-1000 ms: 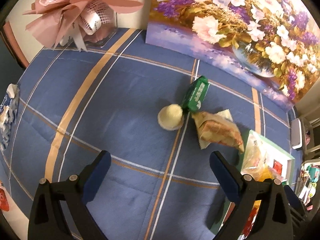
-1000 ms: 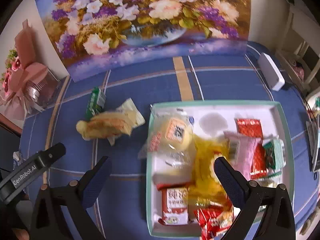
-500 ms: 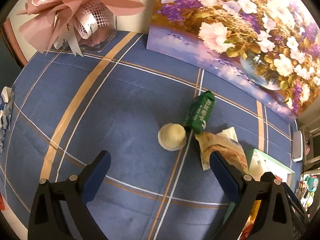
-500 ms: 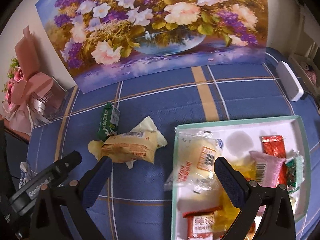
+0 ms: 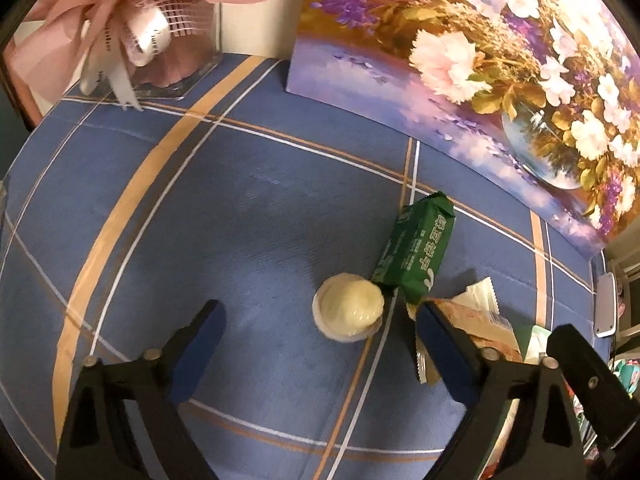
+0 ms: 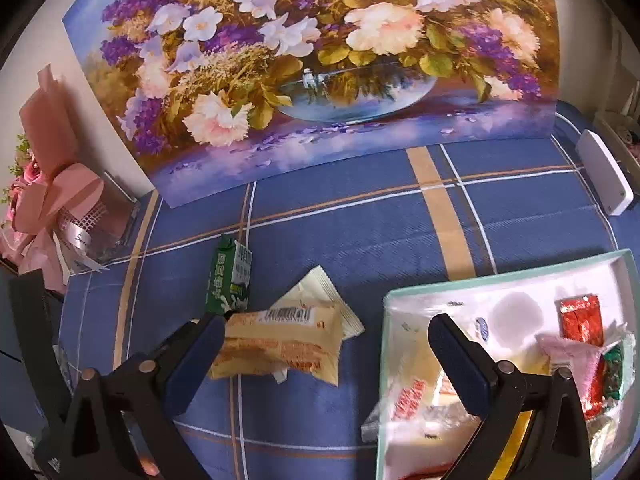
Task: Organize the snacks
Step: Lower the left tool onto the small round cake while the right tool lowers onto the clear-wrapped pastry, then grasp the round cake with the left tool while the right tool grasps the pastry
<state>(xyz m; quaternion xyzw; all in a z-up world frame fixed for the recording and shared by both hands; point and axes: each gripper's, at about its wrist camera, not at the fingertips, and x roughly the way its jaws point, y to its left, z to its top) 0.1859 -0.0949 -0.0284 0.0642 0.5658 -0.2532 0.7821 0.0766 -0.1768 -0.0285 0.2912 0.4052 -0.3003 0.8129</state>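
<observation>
Most of the sorting looked done: the white tray (image 6: 500, 276) near the tablecloth's (image 5: 200, 220) right edge already held a heap of wrapped snacks, while 3 were left outside it. A round pale jelly cup (image 5: 347, 307), a green biscuit pack (image 5: 416, 252) and a cream-wrapped cake (image 6: 280, 340) lay touching mid-cloth. The left gripper (image 5: 320, 356) and the right gripper (image 6: 326, 360) hung with jaws apart, empty.
</observation>
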